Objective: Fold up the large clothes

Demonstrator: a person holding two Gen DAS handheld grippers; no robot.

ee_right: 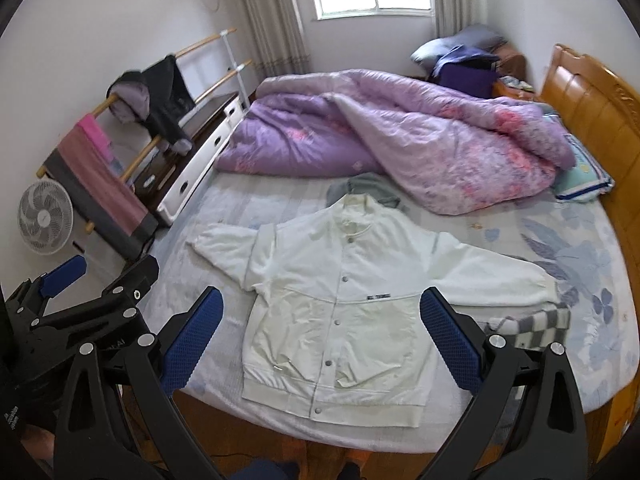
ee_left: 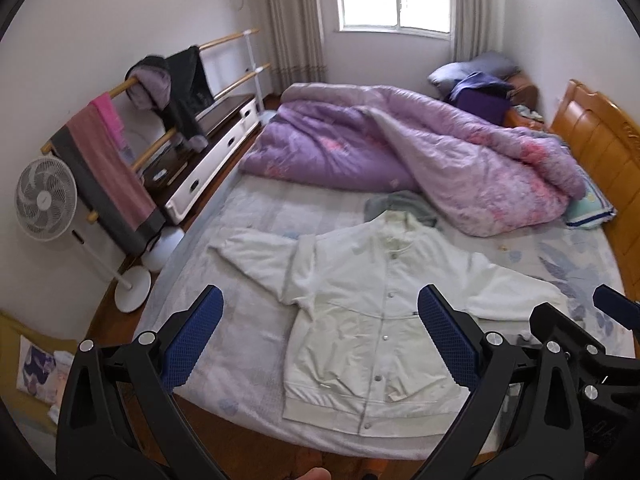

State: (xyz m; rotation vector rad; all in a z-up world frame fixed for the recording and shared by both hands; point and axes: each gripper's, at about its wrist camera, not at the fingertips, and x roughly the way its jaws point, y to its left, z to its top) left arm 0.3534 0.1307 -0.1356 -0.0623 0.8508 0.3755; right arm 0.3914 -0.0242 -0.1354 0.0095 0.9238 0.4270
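White jacket, spread front-up with sleeves out on the bed below the purple quilt; left gripper and right gripper held wide open, empty, above its hem; snagging of the checkered cloth beside the right sleeve is risked.

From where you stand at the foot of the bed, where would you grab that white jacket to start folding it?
Probably the cuff ends: the white jacket lies flat, snapped shut, sleeves spread. The left gripper comes from its left, the right gripper from its right.
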